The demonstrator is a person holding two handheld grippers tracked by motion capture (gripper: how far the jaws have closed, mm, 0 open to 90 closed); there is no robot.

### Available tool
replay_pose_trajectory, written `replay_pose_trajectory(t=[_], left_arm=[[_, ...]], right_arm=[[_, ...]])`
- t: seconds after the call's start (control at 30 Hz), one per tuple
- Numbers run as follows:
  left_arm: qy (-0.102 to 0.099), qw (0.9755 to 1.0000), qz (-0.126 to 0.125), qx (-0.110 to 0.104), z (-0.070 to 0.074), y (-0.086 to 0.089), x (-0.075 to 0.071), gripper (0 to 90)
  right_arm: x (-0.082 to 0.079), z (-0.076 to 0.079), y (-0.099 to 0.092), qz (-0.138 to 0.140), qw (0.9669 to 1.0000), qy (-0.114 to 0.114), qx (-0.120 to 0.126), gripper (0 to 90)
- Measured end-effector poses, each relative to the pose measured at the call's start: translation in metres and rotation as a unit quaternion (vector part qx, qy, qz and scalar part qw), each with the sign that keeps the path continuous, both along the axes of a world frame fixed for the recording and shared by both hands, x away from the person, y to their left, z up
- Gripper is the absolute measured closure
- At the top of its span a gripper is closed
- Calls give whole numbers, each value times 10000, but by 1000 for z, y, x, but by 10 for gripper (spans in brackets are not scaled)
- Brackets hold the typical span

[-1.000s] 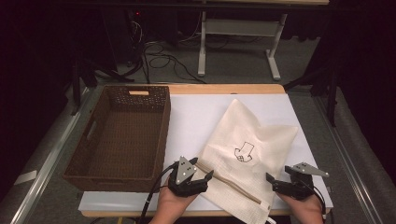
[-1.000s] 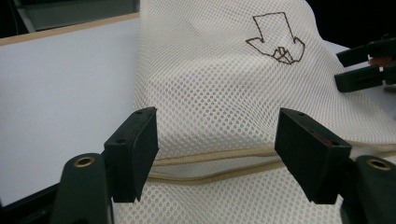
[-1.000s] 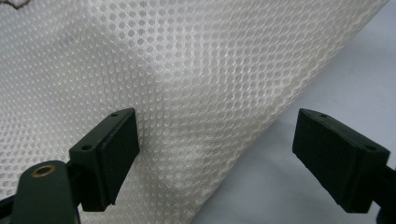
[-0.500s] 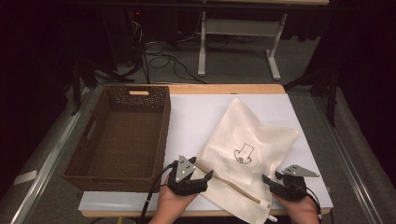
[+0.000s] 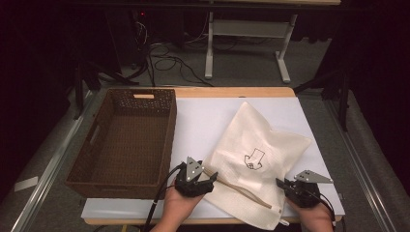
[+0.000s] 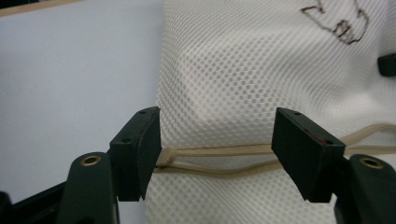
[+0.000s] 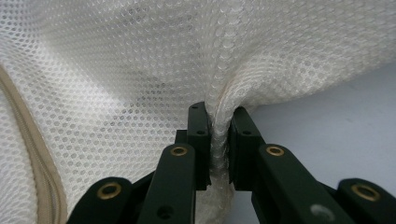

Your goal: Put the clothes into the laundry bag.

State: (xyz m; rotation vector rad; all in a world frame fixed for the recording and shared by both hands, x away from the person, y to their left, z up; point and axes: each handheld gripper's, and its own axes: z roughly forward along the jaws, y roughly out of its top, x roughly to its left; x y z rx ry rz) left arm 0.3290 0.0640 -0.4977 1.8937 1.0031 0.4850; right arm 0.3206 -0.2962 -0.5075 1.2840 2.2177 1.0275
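A white mesh bag [image 5: 251, 145] with a small dark drawing lies flat on the white table cover, its beige zipper [image 5: 237, 188] running along the near edge. My left gripper [image 5: 209, 176] is open at the bag's near left edge. In the left gripper view its jaws [image 6: 217, 149] straddle the mesh [image 6: 243, 79] and the zipper end [image 6: 233, 150]; they have just been closing a little, with a wide gap still between them. My right gripper [image 5: 283, 184] has just been closing and is shut on the bag's near right edge, with a fold of mesh [image 7: 140, 70] pinched between its pads [image 7: 219, 135].
An empty brown wicker basket [image 5: 123, 140] stands on the left of the table, close to my left hand. The white table cover [image 5: 203, 116] is bare behind the bag. The table's front edge lies just below both hands.
The right gripper's jaws have shut on the bag's edge, bunching the mesh between them. The left gripper has hardly shifted and the bag lies where it was.
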Motion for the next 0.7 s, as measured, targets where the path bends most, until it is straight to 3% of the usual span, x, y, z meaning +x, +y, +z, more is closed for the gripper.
replay_pose_trajectory(t=[0.17, 0.4, 0.53, 0.7], left_arm=[[274, 9994, -119, 154, -9, -5, 9, 342], [659, 9965, -516, 45, -19, -14, 11, 435], [781, 9939, -766, 138, -26, -21, 9, 568], [681, 9941, -820, 174, -27, -23, 6, 787]], right_arm=[[4, 3, -12, -140, 9998, -96, -44, 838], [12, 4, -26, -372, 9988, -186, -246, 839], [16, 5, -30, -378, 9988, -200, -235, 839], [17, 4, -28, -385, 9988, -180, -263, 840]])
